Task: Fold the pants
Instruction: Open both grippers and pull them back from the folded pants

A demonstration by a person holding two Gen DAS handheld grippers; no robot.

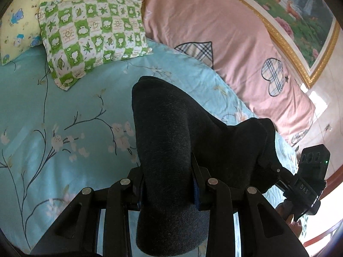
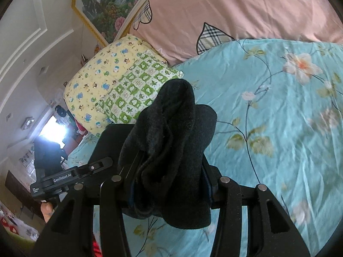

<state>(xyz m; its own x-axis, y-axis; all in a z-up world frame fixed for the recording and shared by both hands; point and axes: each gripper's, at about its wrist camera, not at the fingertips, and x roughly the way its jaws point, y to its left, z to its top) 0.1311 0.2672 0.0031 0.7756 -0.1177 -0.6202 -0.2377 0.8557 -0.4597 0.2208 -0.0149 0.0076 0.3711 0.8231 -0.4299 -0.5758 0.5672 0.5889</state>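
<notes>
The pants (image 1: 165, 150) are dark charcoal knit fabric. My left gripper (image 1: 168, 184) is shut on a thick fold of them and holds it above the bed; the cloth drapes over and hides the fingertips. The fabric stretches right toward the other gripper's body (image 1: 308, 184). In the right wrist view my right gripper (image 2: 171, 184) is shut on another bunched part of the pants (image 2: 171, 139), also lifted off the bed. The left gripper's body (image 2: 64, 180) shows at the lower left there.
A light blue floral bedsheet (image 1: 64, 111) lies below. A green checked pillow (image 1: 92, 36) and a yellow cartoon pillow (image 1: 19, 21) lie at the head. A pink quilt with plaid hearts (image 1: 214, 32) runs along the wall under a gold-framed painting (image 1: 300, 17).
</notes>
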